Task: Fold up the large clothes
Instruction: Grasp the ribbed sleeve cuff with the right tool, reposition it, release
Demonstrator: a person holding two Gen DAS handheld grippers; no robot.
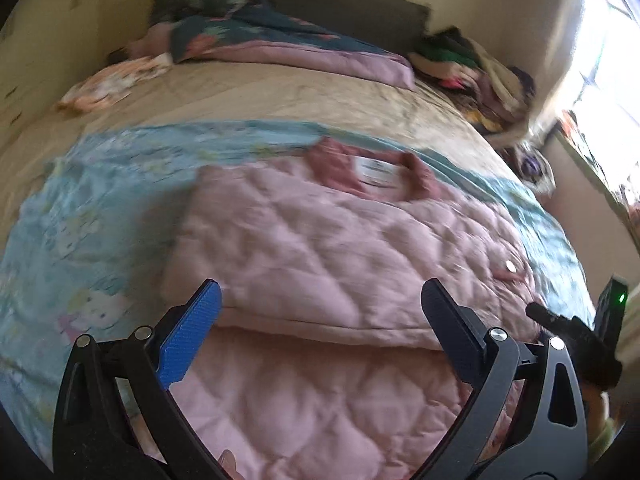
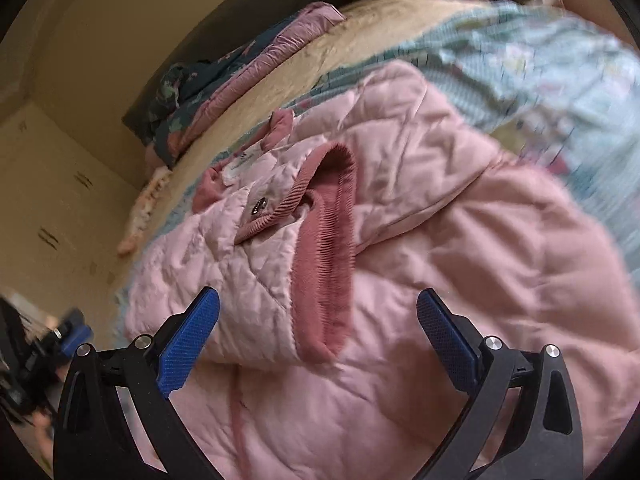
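A pink quilted jacket lies on the bed, on top of a light blue cartoon-print sheet. In the left wrist view one side of the jacket is already folded over the body, with a straight folded edge running across just in front of the left gripper. Its jaws stand wide open above the fabric and hold nothing.

The right gripper also has its jaws spread wide, with no cloth pressed between the pads. Between and just beyond them lies the ribbed dark pink cuff of a sleeve, which rests across the jacket front near a metal snap button. The collar, with a white label, points toward the far end of the bed, where a pile of bedding lies.

I judge that the folding is in the middle: one side seems finished, and the sleeve on the right side is not yet tidy. The next move probably calls for the right jaws to come down and close on the sleeve near the cuff, taking only this layer, so that the fold below is not disturbed.
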